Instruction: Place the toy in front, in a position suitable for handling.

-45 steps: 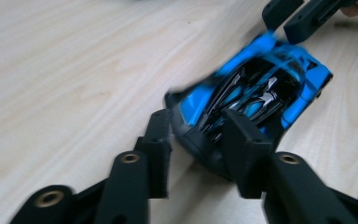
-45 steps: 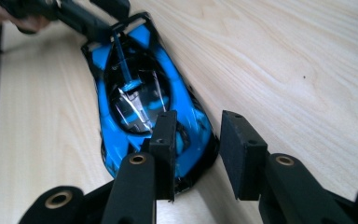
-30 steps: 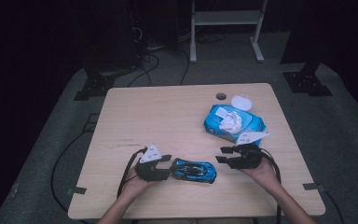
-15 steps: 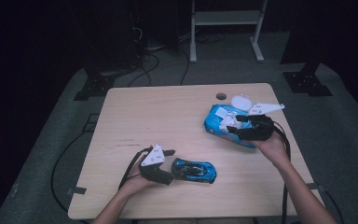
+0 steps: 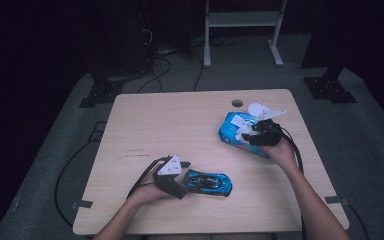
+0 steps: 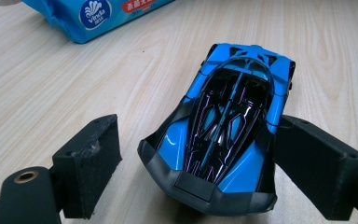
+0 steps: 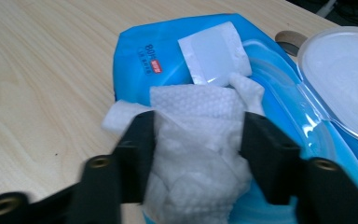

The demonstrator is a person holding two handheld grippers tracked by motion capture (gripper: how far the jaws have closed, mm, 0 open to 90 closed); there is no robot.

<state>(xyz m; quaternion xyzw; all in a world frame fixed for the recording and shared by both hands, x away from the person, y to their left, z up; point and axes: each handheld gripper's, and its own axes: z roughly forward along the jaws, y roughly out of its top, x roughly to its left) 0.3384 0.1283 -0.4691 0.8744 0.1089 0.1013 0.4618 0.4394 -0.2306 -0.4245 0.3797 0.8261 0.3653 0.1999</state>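
Since last frame my right gripper [image 7: 198, 154] went to the open wipes pack [image 5: 232, 131], jaws closing around a white wipe [image 7: 200, 140]; left gripper [image 6: 191, 163] opened, straddling blue toy car [image 6: 228, 121].

1. Blue soft plastic wet-wipe pack [image 6: 98, 16], left gripper view: round white logo w/ brand "Vinda" under a fan-shaped emblem.
2. Same pack, left gripper view: red label strip w/ white Chinese chars, cut off by frame edge; not legible.
3. Same pack [image 7: 135, 56], right gripper view: "80" printed sideways on top face, beside a small red tag; tag txt too small to read.
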